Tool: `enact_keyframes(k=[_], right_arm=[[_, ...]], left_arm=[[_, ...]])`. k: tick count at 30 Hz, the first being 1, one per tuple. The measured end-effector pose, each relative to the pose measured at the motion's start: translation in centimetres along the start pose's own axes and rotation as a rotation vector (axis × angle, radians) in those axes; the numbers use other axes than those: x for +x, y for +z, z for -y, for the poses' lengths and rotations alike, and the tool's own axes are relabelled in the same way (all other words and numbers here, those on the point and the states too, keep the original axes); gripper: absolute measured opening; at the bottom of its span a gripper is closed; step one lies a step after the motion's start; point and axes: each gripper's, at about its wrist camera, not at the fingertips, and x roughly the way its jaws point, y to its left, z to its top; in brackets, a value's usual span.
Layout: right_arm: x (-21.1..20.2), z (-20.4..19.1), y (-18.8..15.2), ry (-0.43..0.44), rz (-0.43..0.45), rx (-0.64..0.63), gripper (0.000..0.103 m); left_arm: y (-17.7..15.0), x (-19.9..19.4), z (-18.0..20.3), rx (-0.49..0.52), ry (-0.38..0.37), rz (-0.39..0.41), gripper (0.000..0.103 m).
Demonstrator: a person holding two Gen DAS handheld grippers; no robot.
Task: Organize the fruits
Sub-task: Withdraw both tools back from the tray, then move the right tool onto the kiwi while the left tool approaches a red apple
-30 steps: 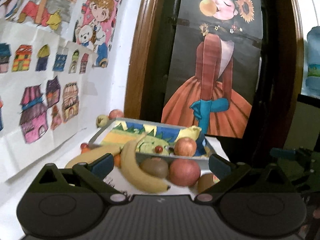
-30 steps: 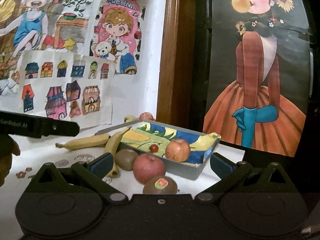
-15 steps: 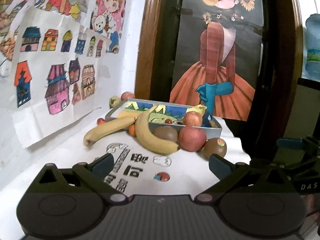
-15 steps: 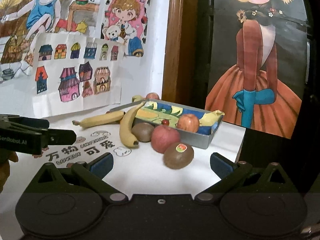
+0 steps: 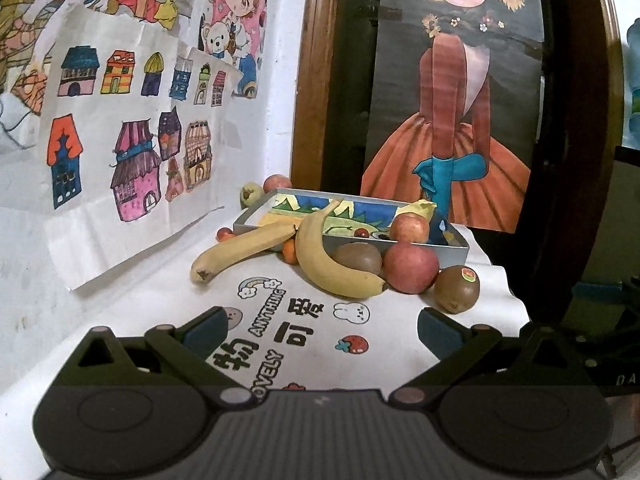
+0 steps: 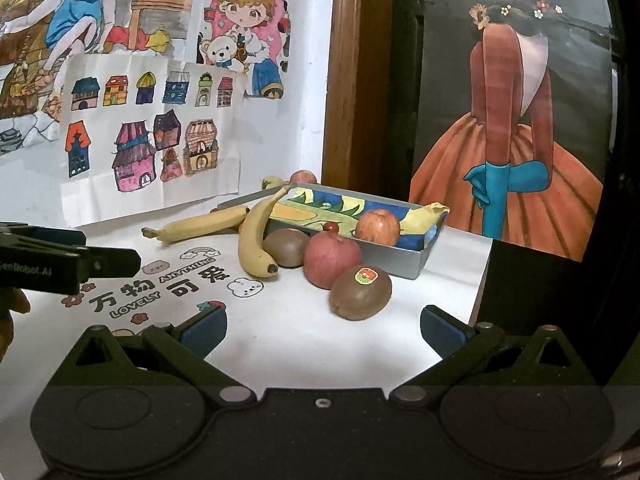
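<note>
My left gripper [image 5: 322,326] and right gripper [image 6: 322,326] hang released and empty; one apple [image 6: 377,227] sits in the tray [image 6: 404,262], while bananas [image 6: 256,236] and kiwis [image 6: 361,293] wait outside.

Left claw [image 5: 322,330]: jaws spread wide, nothing between the blue pads [image 5: 206,328], body level and pointing forward, held low. Right claw [image 6: 323,330]: jaws equally wide apart, empty, level, set beside the left one and aimed the same way. In the right wrist view the left claw [image 6: 96,266] enters from the left edge as a dark bar, with part of a hand [image 6: 10,312] gripping it from below at the frame edge.
</note>
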Motion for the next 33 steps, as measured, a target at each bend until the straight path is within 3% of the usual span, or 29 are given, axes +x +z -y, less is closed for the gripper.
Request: enact_keyframes(k=[9,13,17,25,33], right_arm=[[2.5,2.5,1.6,0.006,0.027,-0.002,0.102],[4.3,3.8,2.0,0.004,0.023,-0.02,0.102],[6.4,4.9,1.6,0.024,-0.012,-0.041,0.102],[10.7,6.6,1.1,0.145,-0.071,-0.065,0.102],[14.6,7.2,1.0,0.217,-0.128,-0.104,0.098]], left_arm=[[3.0,2.7,1.3,0.021,0.006,0.029,0.103],[4.6,4.8,2.7,0.076,-0.017,0.043,0.103],[5.7,7.6,3.7,0.107,-0.081,0.011,0.103],[6.6,12.6,5.5,0.175,-0.21,-0.017,0.103],[6.2,15.5,5.6,0.221,-0.262,-0.05,0.103]])
